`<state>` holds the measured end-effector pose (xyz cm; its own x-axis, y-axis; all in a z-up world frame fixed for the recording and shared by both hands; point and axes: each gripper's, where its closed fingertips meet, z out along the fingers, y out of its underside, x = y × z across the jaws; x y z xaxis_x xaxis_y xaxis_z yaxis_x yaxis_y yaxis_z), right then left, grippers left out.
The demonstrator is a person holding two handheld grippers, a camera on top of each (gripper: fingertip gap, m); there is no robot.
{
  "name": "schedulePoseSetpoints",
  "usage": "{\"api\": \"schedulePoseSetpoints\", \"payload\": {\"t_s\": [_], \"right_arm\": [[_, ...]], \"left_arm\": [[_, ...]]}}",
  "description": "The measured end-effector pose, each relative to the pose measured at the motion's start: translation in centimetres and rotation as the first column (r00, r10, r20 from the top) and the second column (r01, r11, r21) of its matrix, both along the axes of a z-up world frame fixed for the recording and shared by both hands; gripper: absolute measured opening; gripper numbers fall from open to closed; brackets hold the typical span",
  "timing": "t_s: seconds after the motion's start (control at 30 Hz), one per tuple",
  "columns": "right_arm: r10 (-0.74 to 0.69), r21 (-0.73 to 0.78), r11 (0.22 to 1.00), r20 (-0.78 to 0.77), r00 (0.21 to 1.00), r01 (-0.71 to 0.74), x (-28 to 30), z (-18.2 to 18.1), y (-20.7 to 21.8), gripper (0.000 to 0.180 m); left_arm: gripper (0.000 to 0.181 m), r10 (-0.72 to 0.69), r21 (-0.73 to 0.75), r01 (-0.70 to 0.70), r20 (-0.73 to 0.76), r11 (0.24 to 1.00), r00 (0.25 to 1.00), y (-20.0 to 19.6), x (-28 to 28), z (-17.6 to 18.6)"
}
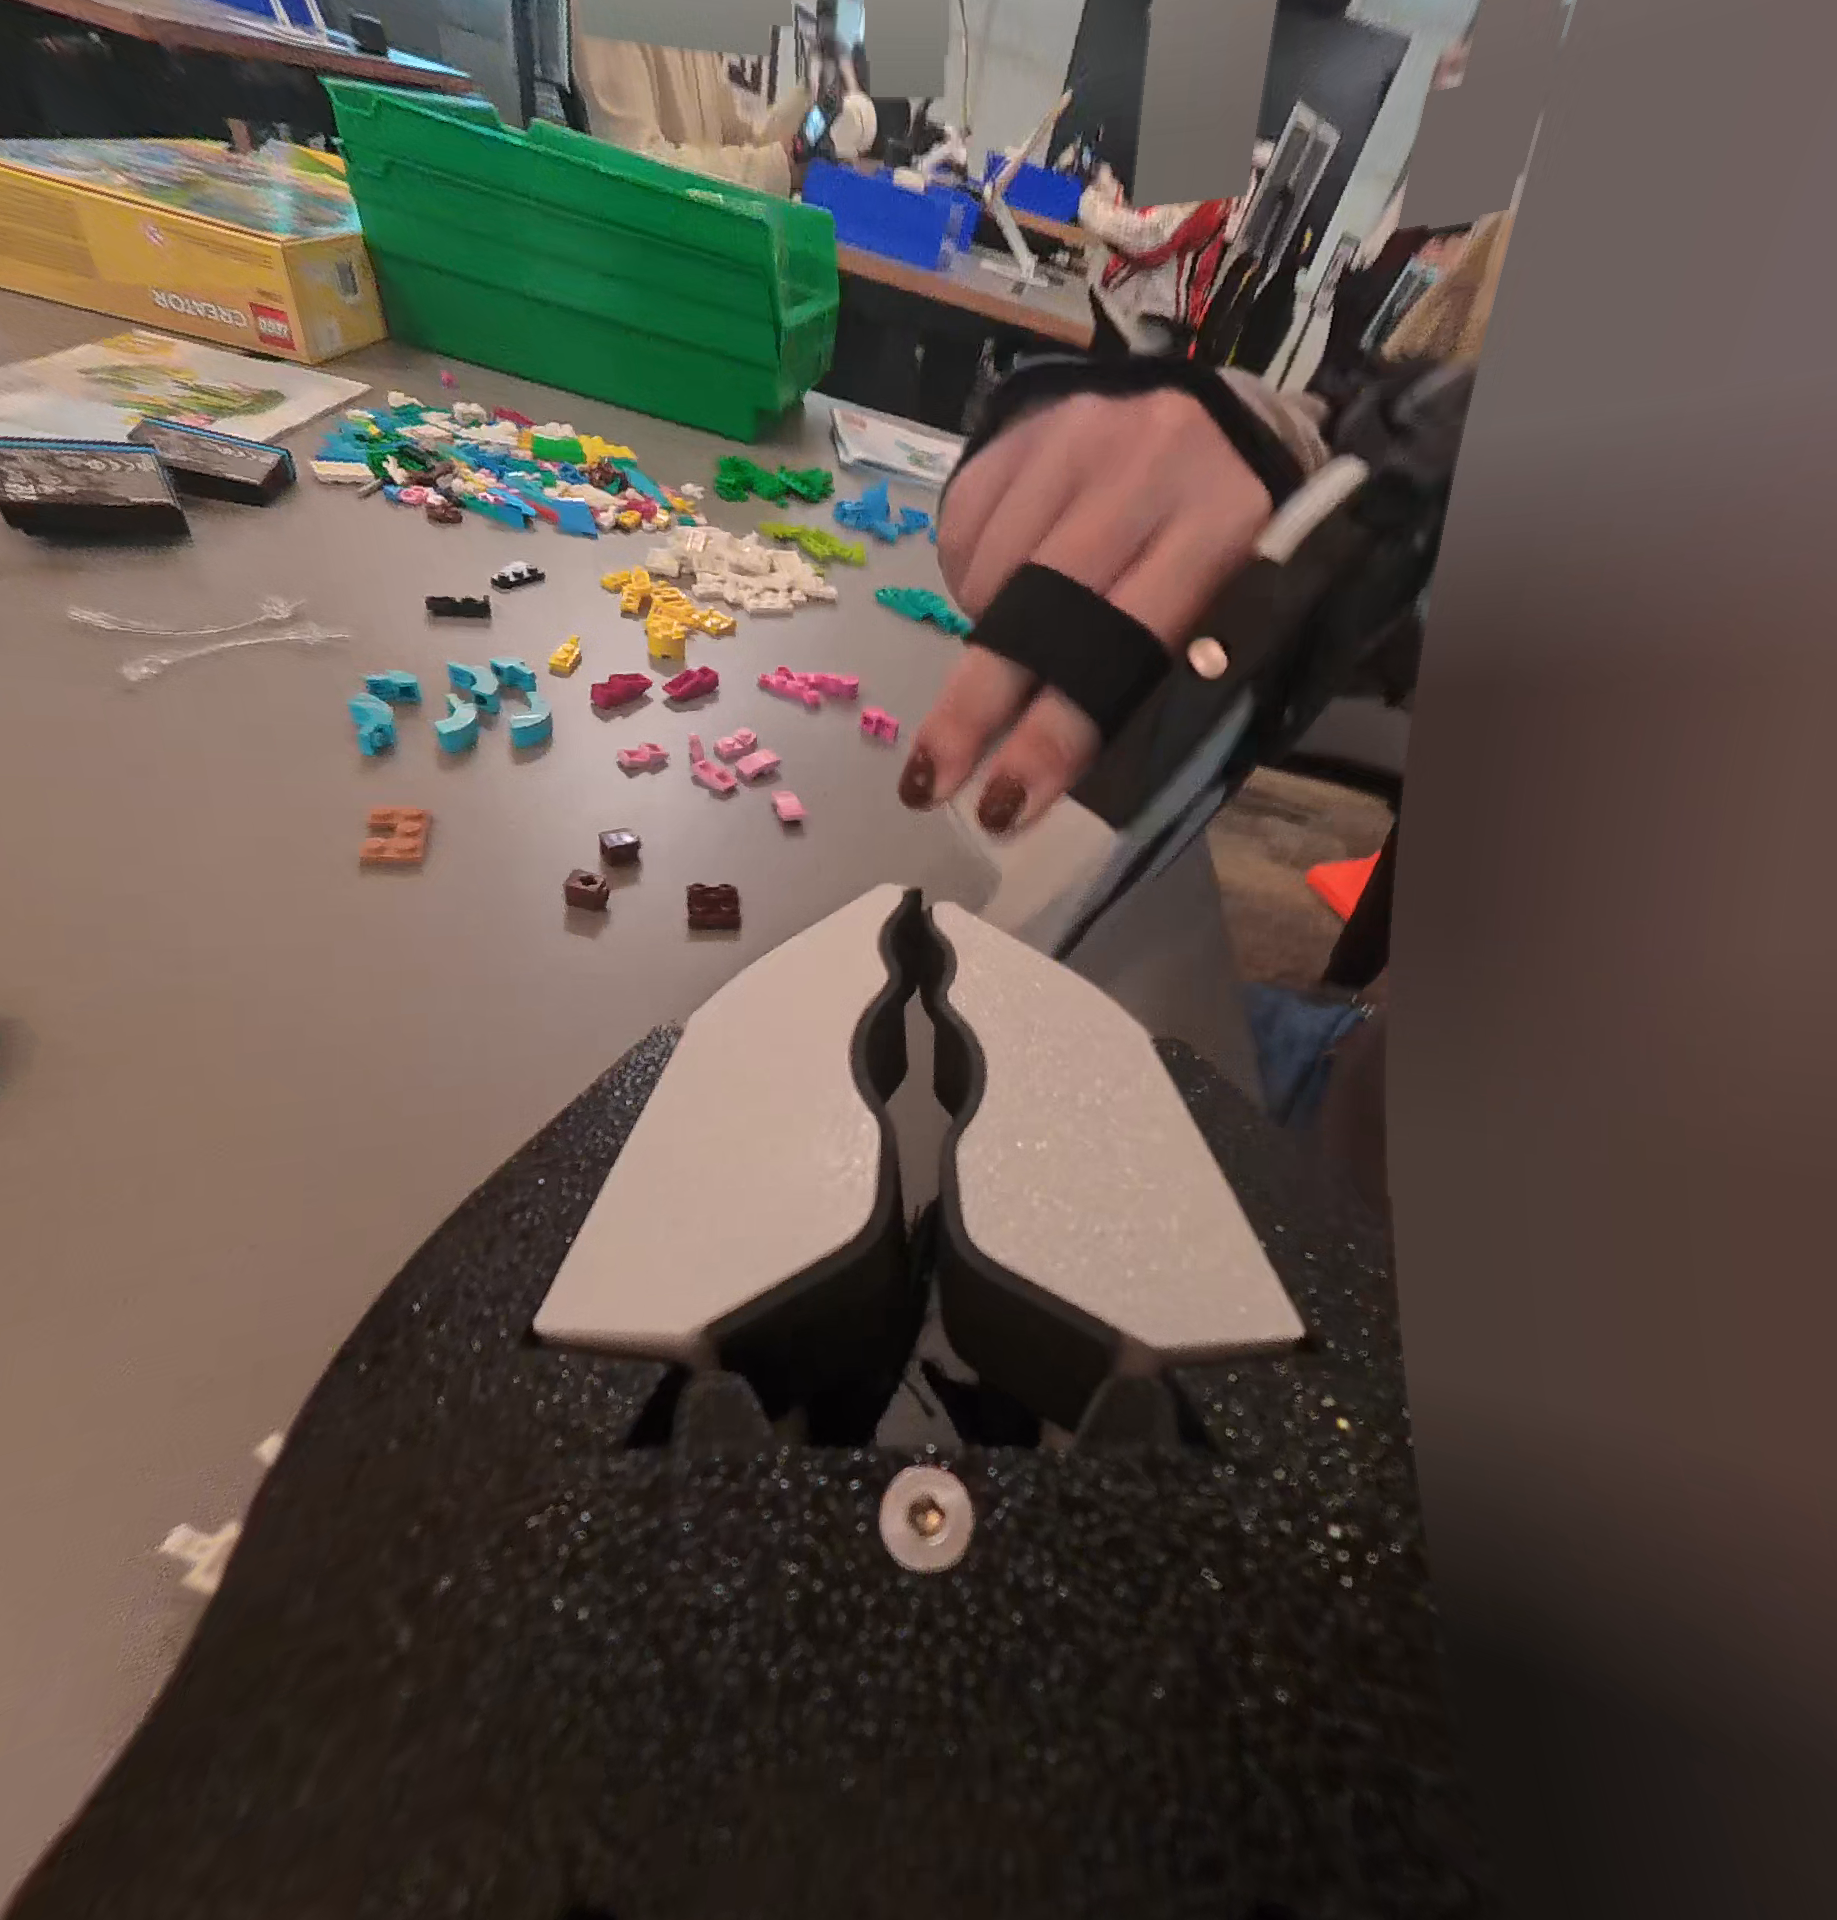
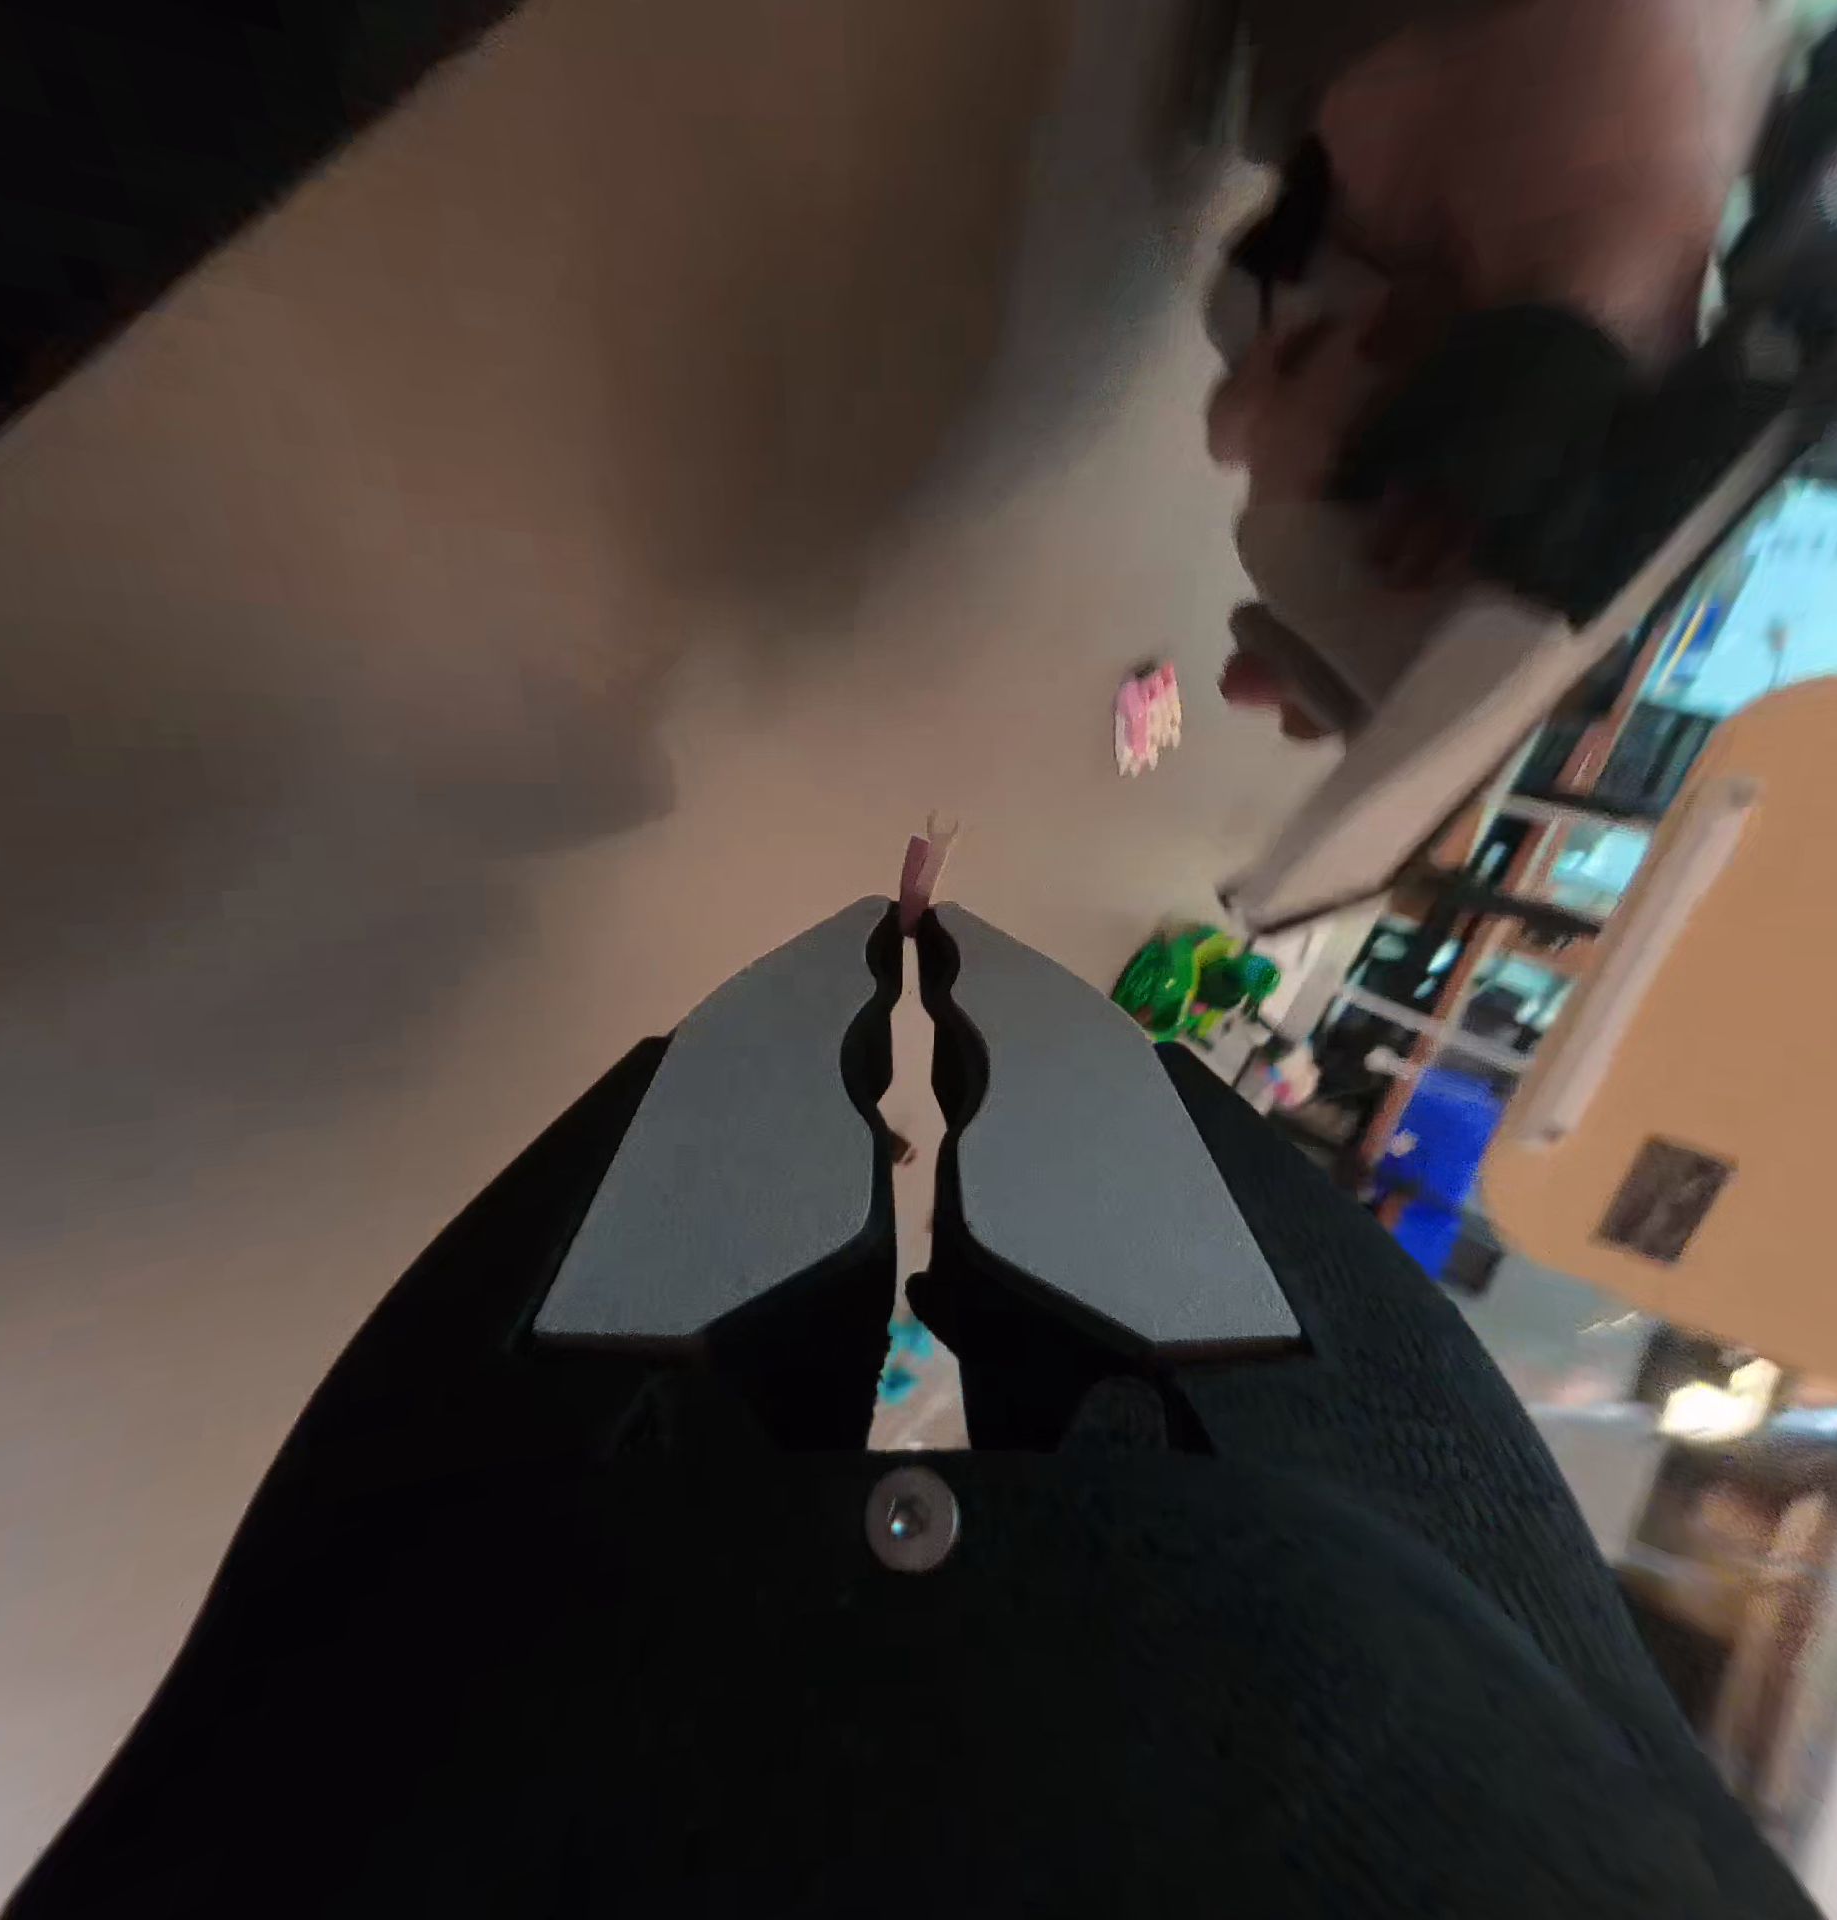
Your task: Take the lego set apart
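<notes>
My left gripper [image 1: 919,902] is shut and empty, held above the grey table [image 1: 166,1039]. Loose lego pieces lie sorted by colour ahead of it: brown bricks [image 1: 713,906], pink pieces [image 1: 732,764], teal curved pieces [image 1: 457,707], yellow pieces [image 1: 675,613], white pieces [image 1: 748,571] and a mixed pile [image 1: 498,478]. A person's hand [image 1: 1080,582] holds the other gripper's handle at the right. My right gripper [image 2: 914,914] is shut on a small pink piece [image 2: 919,868] that sticks out past the tips. The right wrist view is tilted and blurred; a pink lego piece [image 2: 1148,722] lies on the table beyond.
A green bin [image 1: 592,249] and a yellow lego box [image 1: 166,239] stand at the back. An instruction booklet [image 1: 145,384] and two black blocks [image 1: 83,488] lie at the left. A green lego model [image 2: 1194,982] shows in the right wrist view.
</notes>
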<state>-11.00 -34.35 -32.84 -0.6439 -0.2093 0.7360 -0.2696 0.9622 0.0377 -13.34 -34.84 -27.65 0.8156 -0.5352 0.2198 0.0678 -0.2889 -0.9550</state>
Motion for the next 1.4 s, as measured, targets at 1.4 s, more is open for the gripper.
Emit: {"api": "schedulePoseSetpoints", "payload": {"t_s": [1.4], "right_arm": [[-0.646,-0.765,0.626,-0.399,0.651,0.153,-9.1,8.4,7.7,0.001]], "left_arm": [[0.029,0.461,0.492,-0.412,0.025,0.767,0.887,5.0,-8.3,4.1]]}}
